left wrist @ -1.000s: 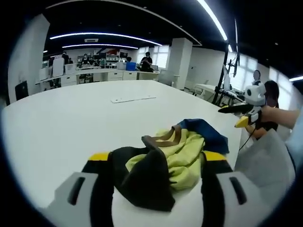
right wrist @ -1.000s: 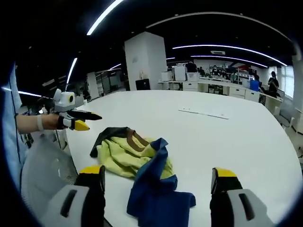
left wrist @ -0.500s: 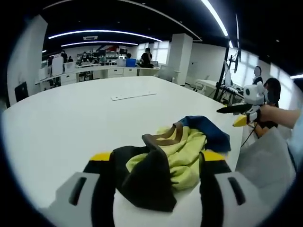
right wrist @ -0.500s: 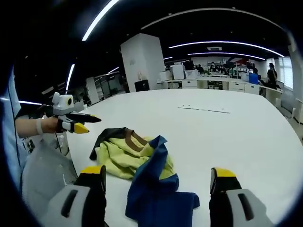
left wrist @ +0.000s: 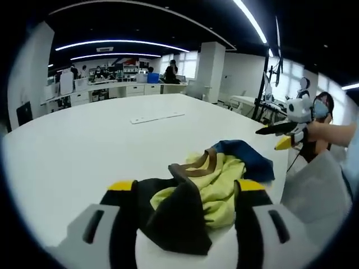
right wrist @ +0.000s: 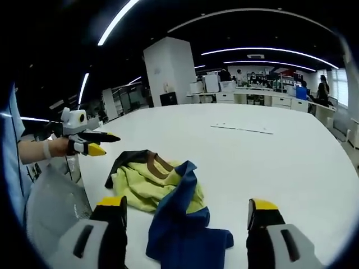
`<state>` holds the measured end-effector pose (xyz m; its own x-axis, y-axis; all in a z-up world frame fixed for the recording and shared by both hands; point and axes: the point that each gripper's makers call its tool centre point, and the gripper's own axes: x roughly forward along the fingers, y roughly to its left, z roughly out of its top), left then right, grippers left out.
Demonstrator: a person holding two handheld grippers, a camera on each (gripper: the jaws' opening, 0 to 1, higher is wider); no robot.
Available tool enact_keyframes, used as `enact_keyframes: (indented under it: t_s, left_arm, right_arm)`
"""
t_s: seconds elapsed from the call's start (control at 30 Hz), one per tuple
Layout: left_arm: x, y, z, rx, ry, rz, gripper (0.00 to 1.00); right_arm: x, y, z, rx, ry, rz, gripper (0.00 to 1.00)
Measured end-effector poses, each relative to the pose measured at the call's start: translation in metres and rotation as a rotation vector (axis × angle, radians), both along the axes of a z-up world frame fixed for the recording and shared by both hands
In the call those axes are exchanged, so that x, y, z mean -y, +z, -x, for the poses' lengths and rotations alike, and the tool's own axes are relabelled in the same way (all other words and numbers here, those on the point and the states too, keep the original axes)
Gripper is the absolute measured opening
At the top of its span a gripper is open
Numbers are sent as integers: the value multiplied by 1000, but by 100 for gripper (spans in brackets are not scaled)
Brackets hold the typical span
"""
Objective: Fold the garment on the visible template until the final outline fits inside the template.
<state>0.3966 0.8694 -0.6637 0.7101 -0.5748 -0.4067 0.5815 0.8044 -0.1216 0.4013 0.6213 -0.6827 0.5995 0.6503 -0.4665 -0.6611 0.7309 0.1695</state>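
The crumpled yellow, blue and black fabric garment point(right wrist: 162, 193) lies on the white bench point(right wrist: 269, 168) between both grippers' spread, empty jaws, its long axis running from the left gripper point(left wrist: 185, 224) to the right gripper point(right wrist: 185, 235).

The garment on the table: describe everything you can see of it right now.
The garment is a soft, crumpled heap, not yet folded flat. It shows three colours: a yellow-green middle, a dark blue part and a black part, with a brown-striped collar band. It lies on the white table near its edge, between the jaws of both open tongs. No template outline can be made out.
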Motion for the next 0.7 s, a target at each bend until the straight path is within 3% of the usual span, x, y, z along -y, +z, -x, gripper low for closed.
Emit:
enact_keyframes:
  t_s: [0.33, 0.47, 0.53, 0.67, 0.7]
  left_arm:
    - [1, -2, -1, -25, -10, -33, 68]
    - [1, 3, -6, -59, 17, -9, 75]
    - [3, 5, -6, -51, 13, -35, 79]
    - [3, 2, -13, -42, 84, -78, 90]
    - [3, -4, -11, -79, 115, -73, 91]
  right_arm:
    - [-10, 9, 0, -7, 17, -44, 92]
    - [-13, 5, 0, -55, 48, -36, 97]
    - [-15, 11, -3, -37, 74, -57, 100]
    - [-17, 16, -2, 8, 130, -89, 100]
    - [-18, 15, -3, 5, 139, -95, 100]
